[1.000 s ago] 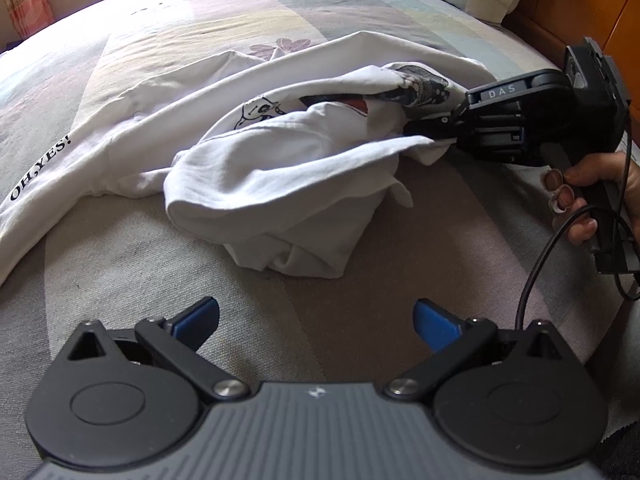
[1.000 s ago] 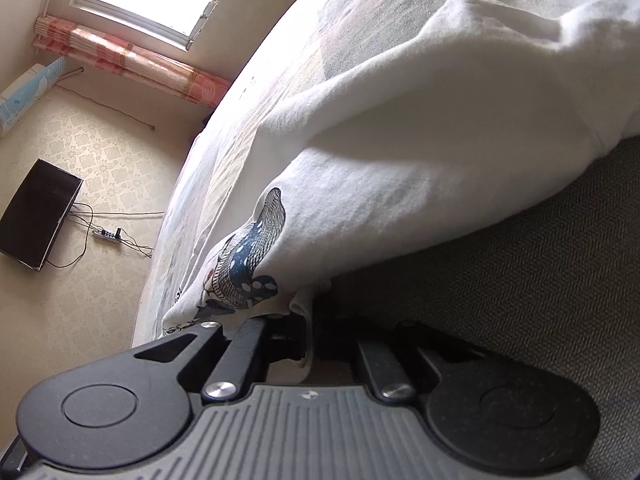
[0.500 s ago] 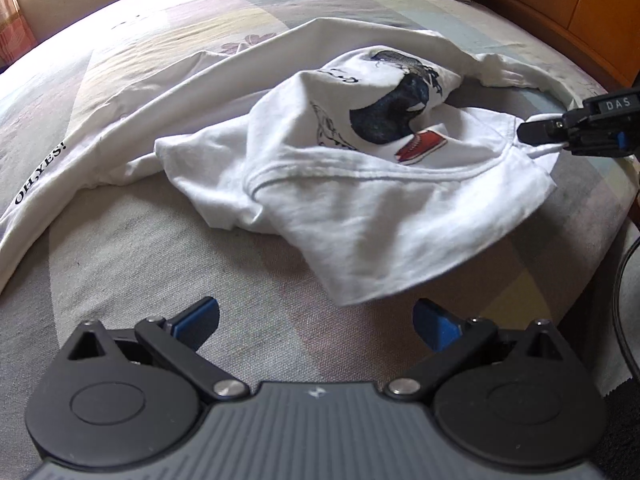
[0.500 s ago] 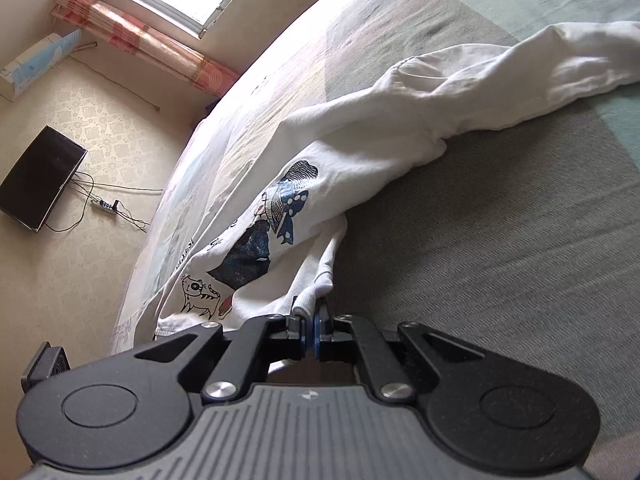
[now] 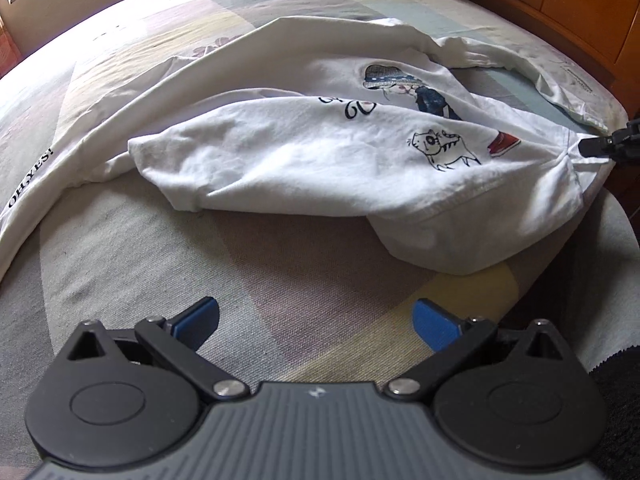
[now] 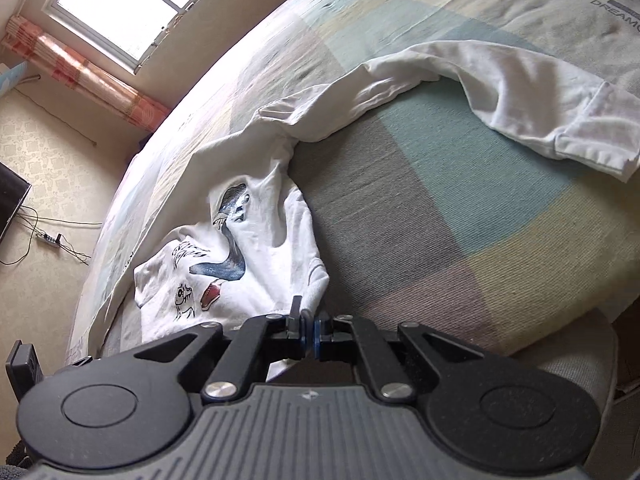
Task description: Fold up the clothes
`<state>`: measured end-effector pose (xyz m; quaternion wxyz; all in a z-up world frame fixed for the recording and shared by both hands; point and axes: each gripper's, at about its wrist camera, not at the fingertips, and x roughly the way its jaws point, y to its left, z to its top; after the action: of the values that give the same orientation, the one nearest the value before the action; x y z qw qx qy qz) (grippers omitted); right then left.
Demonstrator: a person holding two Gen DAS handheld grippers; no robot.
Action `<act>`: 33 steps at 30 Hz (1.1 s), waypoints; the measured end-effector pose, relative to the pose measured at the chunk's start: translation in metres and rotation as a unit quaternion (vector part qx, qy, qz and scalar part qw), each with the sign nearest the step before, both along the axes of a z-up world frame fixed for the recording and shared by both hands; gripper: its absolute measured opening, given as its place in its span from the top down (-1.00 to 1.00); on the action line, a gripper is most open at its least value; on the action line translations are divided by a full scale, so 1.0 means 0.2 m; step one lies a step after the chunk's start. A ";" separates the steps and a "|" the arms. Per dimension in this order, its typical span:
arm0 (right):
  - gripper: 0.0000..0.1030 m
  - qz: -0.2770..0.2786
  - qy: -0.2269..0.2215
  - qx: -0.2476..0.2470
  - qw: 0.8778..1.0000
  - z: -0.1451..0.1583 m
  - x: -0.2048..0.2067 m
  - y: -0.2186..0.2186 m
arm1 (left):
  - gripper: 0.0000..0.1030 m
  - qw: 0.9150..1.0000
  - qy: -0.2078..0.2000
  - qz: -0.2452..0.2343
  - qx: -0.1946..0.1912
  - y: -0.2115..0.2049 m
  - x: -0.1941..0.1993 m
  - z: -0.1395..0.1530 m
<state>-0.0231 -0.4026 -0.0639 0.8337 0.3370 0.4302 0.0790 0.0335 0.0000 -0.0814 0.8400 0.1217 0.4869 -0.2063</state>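
Note:
A white long-sleeved sweatshirt with a cartoon print lies crumpled across the bed. My right gripper is shut on its hem corner and stretches the cloth taut toward the bed's right edge; its tip shows at the far right of the left wrist view. One sleeve trails toward the pillow. Another sleeve with "OH,YES!" lettering runs off to the left. My left gripper hangs open above the bedspread, near the shirt's front fold, holding nothing.
A pillow lies at the head of the bed, with a wooden headboard behind it. Beyond the far side of the bed are a window, a flat screen and a power strip on the floor.
My right gripper has pulled the shirt's corner far to the right, spreading the bunched body out and turning the print up. The left gripper shifted slightly and stayed open.

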 end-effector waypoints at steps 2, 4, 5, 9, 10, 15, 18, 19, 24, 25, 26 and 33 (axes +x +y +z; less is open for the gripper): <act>0.81 -0.003 0.012 -0.018 1.000 0.00 0.00 -0.01 | -0.99 1.000 -0.001 -0.002 0.000 -0.01 0.00 0.01; 0.77 -0.002 0.019 -0.043 0.999 0.00 0.01 0.00 | -0.99 1.000 -0.002 -0.003 0.001 -0.02 0.00 0.01; 0.76 -0.002 0.018 -0.049 0.999 0.01 0.01 0.01 | -0.99 1.000 -0.001 -0.004 0.000 -0.02 0.00 0.01; 0.30 0.017 0.005 -0.080 0.997 0.08 0.03 0.06 | -0.99 1.000 0.002 -0.002 0.003 -0.01 0.01 0.01; -0.16 0.031 0.000 -0.093 0.995 0.10 0.05 0.10 | -0.99 1.000 0.002 0.001 0.005 0.00 0.02 0.01; -1.00 0.143 -0.033 -0.135 0.980 0.19 0.18 0.39 | -0.99 1.000 -0.004 0.026 0.004 0.07 0.02 0.03; -1.00 0.186 -0.050 -0.167 0.967 0.23 0.28 0.63 | -0.99 0.999 -0.005 0.046 0.000 0.15 0.01 0.03; -1.00 0.201 -0.055 -0.180 0.961 0.25 0.32 0.71 | -0.99 0.999 -0.004 0.054 -0.001 0.18 0.01 0.03; -1.00 0.298 -0.119 -0.246 0.914 0.28 0.39 1.17 | -0.99 0.995 -0.002 0.100 -0.009 0.34 -0.01 0.03; -1.00 0.316 -0.130 -0.270 0.900 0.28 0.39 1.27 | -0.99 0.994 0.000 0.110 -0.017 0.37 -0.01 0.03; -1.00 0.338 -0.140 -0.300 0.881 0.26 0.39 1.35 | -0.99 0.992 0.002 0.121 -0.024 0.41 -0.01 0.03; -1.00 0.432 -0.178 -0.468 0.750 0.05 0.40 1.77 | -0.99 0.989 0.003 0.146 -0.036 0.51 0.00 0.03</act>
<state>0.0560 -0.0486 -0.0532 0.8252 -0.3379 0.3569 0.2783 0.0333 0.1016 -0.0761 0.8633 0.0182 0.4946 -0.0989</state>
